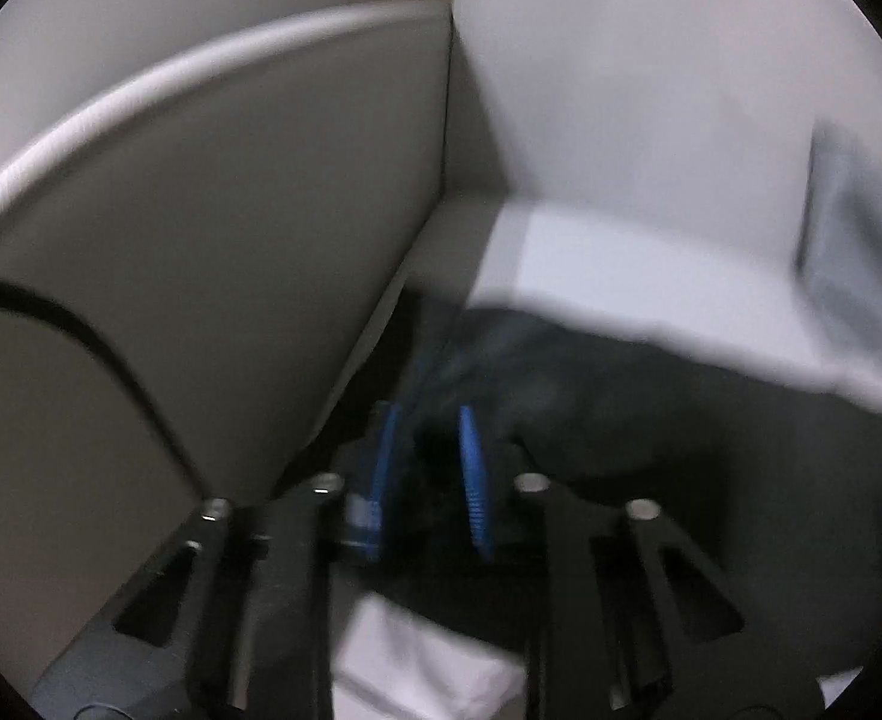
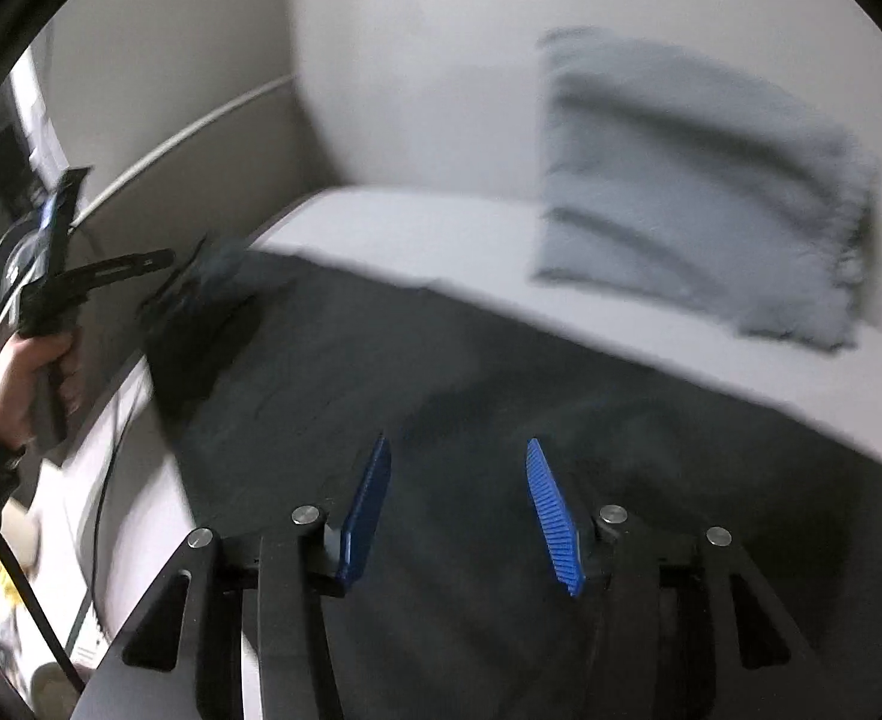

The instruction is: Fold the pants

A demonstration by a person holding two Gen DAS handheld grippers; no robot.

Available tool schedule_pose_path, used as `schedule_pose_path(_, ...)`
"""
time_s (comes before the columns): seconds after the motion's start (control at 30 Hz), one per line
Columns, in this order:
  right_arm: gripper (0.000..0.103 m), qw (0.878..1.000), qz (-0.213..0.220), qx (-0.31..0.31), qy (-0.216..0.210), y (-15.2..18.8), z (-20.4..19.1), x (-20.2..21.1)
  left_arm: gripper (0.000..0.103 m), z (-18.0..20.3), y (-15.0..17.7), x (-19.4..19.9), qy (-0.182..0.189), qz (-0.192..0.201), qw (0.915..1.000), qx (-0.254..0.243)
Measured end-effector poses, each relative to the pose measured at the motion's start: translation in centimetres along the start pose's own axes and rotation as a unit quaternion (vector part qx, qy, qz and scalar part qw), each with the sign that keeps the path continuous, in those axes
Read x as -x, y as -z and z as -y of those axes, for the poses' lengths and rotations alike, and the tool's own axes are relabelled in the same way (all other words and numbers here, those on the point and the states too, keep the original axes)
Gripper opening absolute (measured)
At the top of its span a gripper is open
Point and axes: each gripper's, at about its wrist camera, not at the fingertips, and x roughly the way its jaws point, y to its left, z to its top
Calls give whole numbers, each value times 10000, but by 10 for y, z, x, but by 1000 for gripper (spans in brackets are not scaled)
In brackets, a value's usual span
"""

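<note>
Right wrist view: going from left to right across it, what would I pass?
A person's hand gripping the left tongs, then the lifted corner of the dark pants, then the right tongs open above the cloth, then the grey pillow on the white bed.

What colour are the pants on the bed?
Dark grey, almost black pants; right wrist view shows it best.

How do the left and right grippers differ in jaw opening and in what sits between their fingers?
The left gripper has its blue pads close together with dark pants fabric bunched between them; the right gripper stands wide with nothing between its pads, only pants lying below. In the right wrist view the left one lifts a corner of the pants, while the right one holds nothing. Both have blue ribbed pads.
</note>
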Motion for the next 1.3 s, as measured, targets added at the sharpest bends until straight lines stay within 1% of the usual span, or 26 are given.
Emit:
schedule_pose_path(0.1,49,9991,-238,336,-131,12,-41,-26,11,2,21,-16,-345,-173,9986,-358)
schedule_pose_path(0.17,49,9978,-334,522,-249,16,-63,-40,11,5,28,-15,-502,-39,9974,-510)
schedule_pose_path(0.23,49,9960,-535,687,-213,21,-77,-54,11,8,33,-16,-676,-19,9950,-728)
schedule_pose_path(0.27,48,9958,-571,682,-206,24,-78,-58,10,9,35,-17,-706,-9,9945,-777)
schedule_pose_path(0.4,48,9964,-468,655,-258,29,-70,-62,10,11,33,-19,-805,3,9931,-849)
schedule_pose_path(0.47,48,9958,-407,813,-139,28,-68,-65,10,12,28,-18,-842,-93,9933,-789)
schedule_pose_path(0.5,48,9954,-397,863,-87,28,-70,-65,9,10,22,-18,-759,-135,9950,-637)
schedule_pose_path(0.57,47,9969,-476,595,-193,24,-65,-59,7,5,11,-6,-436,-117,9986,-286)
schedule_pose_path(0.63,45,9972,-405,141,-611,21,-53,-41,7,4,6,13,-140,46,9998,-103)
schedule_pose_path(0.67,45,9967,-311,53,-746,22,-46,-25,7,6,5,25,-1,158,9998,-72)
schedule_pose_path(0.7,45,9966,-213,35,-793,23,-41,-12,7,10,5,40,246,298,9992,-85)
schedule_pose_path(0.77,45,9961,8,-6,-884,30,-20,26,7,27,11,71,853,593,9942,-266)
schedule_pose_path(0.8,45,9959,107,-96,-890,37,-5,47,8,42,19,93,1206,772,9887,-453)
schedule_pose_path(0.83,45,9956,143,-166,-907,42,7,62,10,53,24,106,1442,878,9838,-611)
schedule_pose_path(0.87,47,9957,153,-252,-877,51,21,77,18,70,33,123,1713,997,9768,-815)
schedule_pose_path(0.9,48,9961,169,-334,-797,60,32,88,35,85,39,133,1914,1043,9713,-948)
schedule_pose_path(0.93,51,9965,186,-446,-684,74,47,103,46,98,47,144,2137,1041,9655,-1062)
schedule_pose_path(0.97,52,9966,178,-521,-621,85,57,112,58,113,57,152,2418,1014,9582,-1144)
schedule_pose_path(1.0,52,9966,162,-603,-544,100,68,122,59,131,68,163,2834,905,9470,-1214)
schedule_pose_path(1.07,52,9971,62,-665,-363,129,81,133,59,161,84,174,3448,565,9293,-1196)
schedule_pose_path(1.1,52,9974,15,-657,-305,142,84,135,59,176,92,178,3799,306,9186,-1046)
schedule_pose_path(1.13,52,9979,-60,-604,-232,158,86,136,59,190,101,178,4193,-40,9046,-763)
schedule_pose_path(1.17,52,9983,-82,-550,-178,167,84,134,59,200,107,175,4476,-351,8919,-536)
schedule_pose_path(1.2,52,9989,-109,-445,-135,176,82,130,58,213,115,169,4855,-801,8704,-157)
schedule_pose_path(1.27,52,9999,-148,-56,-46,188,69,120,58,232,132,155,5254,-1453,8364,575)
schedule_pose_path(1.3,52,9996,-106,259,15,193,60,115,58,241,142,148,5335,-1679,8254,772)
